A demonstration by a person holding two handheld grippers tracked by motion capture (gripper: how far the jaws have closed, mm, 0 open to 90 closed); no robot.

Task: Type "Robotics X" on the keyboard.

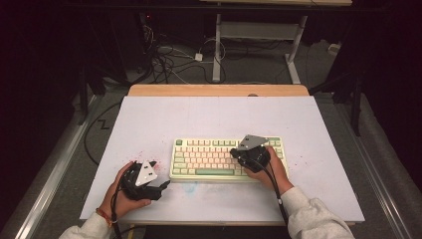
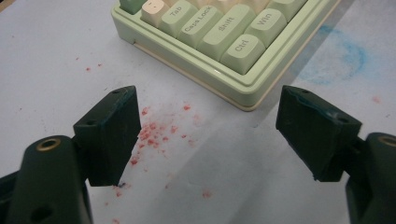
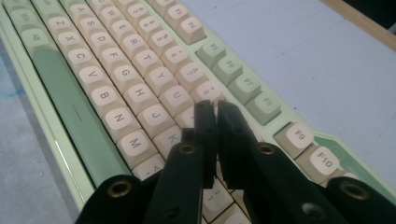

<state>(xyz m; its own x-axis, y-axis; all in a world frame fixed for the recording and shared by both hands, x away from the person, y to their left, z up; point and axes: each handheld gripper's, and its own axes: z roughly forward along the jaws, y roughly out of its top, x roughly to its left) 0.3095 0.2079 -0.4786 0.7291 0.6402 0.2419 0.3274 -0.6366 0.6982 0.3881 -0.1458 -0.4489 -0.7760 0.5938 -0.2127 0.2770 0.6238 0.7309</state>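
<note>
A green and cream keyboard [image 1: 226,158] lies near the middle of the white table [image 1: 149,119], toward the near edge. The right gripper [image 3: 216,111] is clenched, jaws pressed together with nothing between them, tips over the keys around I and K. This looks like a key-pressing step; next the tips would need to drop straight onto one key without catching its neighbours. The left gripper [image 2: 208,126] rests released, jaws spread, just left of the keyboard's near-left corner, over red specks [image 2: 152,133].
</note>
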